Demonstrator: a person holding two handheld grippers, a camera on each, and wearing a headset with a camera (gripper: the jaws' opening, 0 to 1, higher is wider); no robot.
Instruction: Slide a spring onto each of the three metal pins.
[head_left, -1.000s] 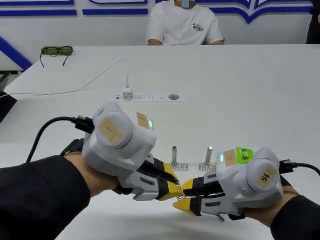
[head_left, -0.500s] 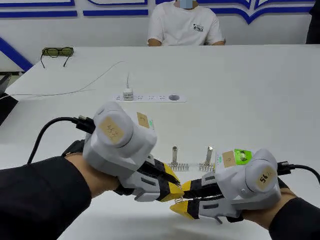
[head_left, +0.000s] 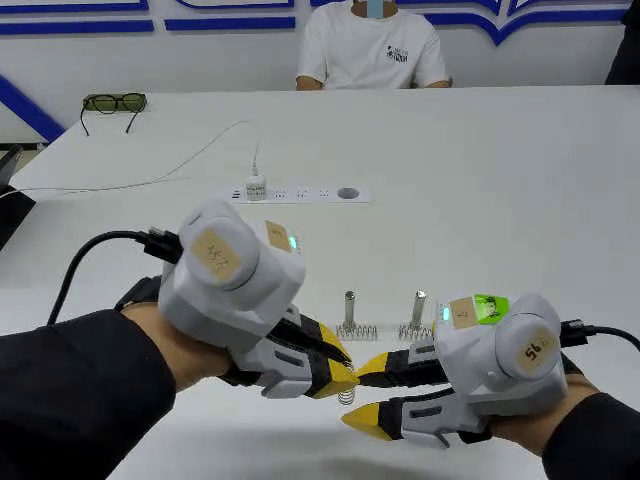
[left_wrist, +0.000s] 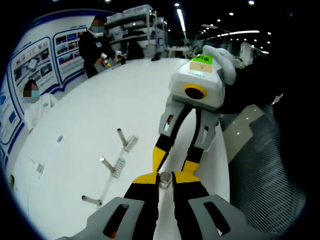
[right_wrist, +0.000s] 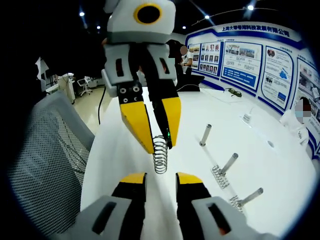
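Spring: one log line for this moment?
left gripper: shut on spring | right gripper: open, opposite | pin: bare

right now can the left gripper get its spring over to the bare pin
Probably yes. The left gripper is shut on the spring, and the bare pin stands off to its side on open table. The right gripper, fingers open, faces it but sits off that path.

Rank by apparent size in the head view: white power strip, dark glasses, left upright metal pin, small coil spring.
1. White power strip
2. Dark-framed glasses, though farthest
3. Left upright metal pin
4. Small metal coil spring, though nearest
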